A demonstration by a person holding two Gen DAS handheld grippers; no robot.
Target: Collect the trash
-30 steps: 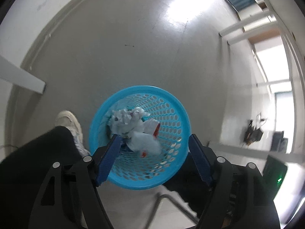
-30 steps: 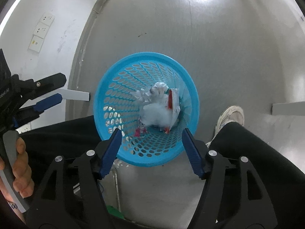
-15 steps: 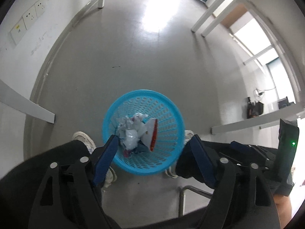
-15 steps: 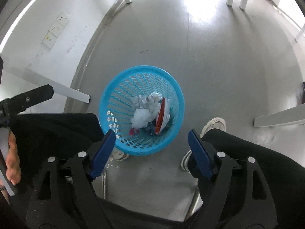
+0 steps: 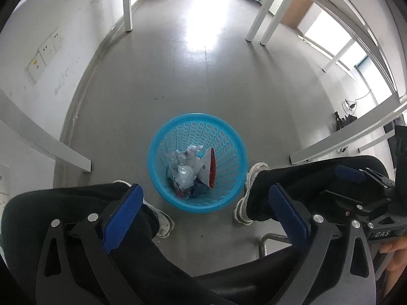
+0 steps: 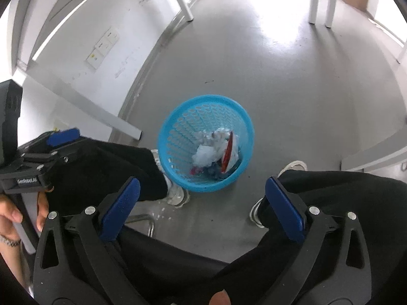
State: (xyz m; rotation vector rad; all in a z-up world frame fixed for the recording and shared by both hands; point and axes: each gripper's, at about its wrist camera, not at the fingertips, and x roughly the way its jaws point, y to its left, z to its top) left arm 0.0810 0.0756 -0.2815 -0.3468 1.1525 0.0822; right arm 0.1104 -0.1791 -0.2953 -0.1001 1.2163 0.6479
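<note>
One blue perforated basket (image 5: 230,137) stands on the grey floor (image 5: 198,76), between the person's two white shoes (image 5: 251,175). It holds crumpled white paper (image 5: 187,175) and one red-and-white wrapper (image 5: 209,165), all at its bottom. Two pairs of tongs hang above the basket: the left tongs (image 5: 206,212) and the right tongs (image 6: 202,207), each with blue pads, their jaws opening wide with nothing between them. Black trouser legs (image 6: 106,162) flank the basket. White bench legs (image 5: 127,2) and a white wall with three sockets (image 5: 45,50) lie beyond it.
</note>
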